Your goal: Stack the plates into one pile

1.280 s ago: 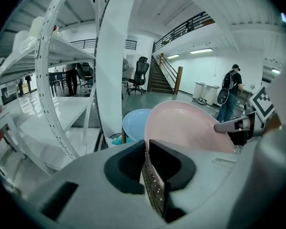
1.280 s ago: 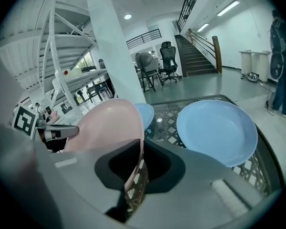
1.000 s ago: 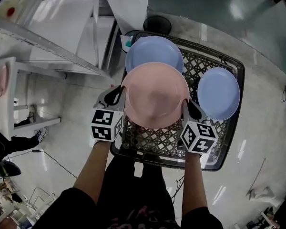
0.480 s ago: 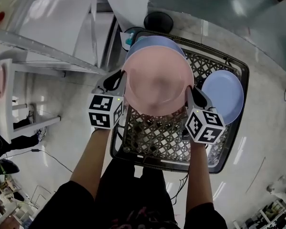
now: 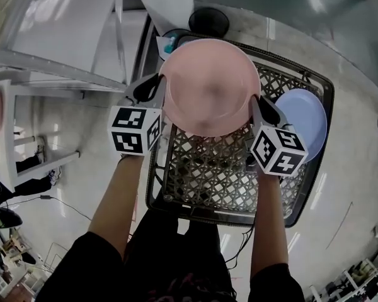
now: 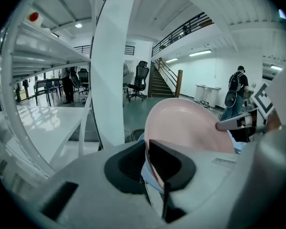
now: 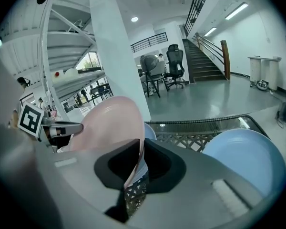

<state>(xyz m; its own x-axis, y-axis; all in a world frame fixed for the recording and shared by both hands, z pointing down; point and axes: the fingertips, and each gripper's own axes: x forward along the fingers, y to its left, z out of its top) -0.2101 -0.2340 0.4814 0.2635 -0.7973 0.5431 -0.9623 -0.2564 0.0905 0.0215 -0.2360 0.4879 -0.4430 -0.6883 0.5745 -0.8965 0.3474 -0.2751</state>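
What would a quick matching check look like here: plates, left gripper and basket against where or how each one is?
1 pink plate
2 blue plate
3 left gripper
4 basket

A lying in the basket's right side
B shut on the pink plate's left rim
C held over the basket's far end
D dark open lattice

Pairs: 1-C, 2-A, 3-B, 4-D

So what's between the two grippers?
The pink plate, in the head view: the left gripper and right gripper each clamp its rim, though the right one's fingers have just been opening slightly.
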